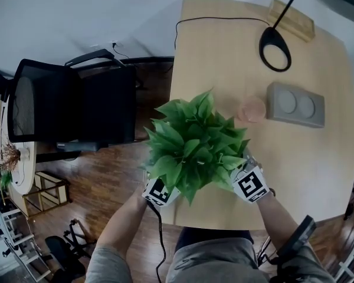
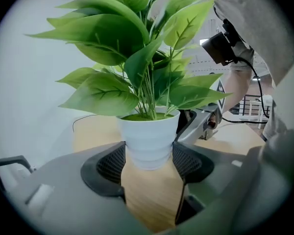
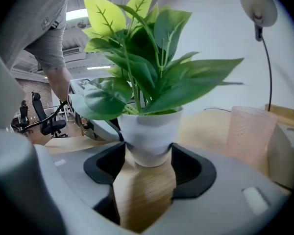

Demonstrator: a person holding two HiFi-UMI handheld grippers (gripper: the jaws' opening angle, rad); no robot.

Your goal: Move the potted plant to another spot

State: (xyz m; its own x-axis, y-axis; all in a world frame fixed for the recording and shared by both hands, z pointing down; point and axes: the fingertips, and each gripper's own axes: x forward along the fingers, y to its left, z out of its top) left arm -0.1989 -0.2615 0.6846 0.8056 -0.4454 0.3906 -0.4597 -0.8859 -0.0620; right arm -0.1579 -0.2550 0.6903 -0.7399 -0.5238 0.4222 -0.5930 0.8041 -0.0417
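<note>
With the left gripper opening and the right gripper closing, each straddling the white pot of the potted plant standing on the counter, we should grip low and evenly before lifting, clear of the pink cup just beyond the pot.

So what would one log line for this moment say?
potted plant: on table | left gripper: jaws opening, pot between | right gripper: jaws closing, pot between

Potted plant x1, grippers x2, pink cup x1, lamp x1, table x1.
</note>
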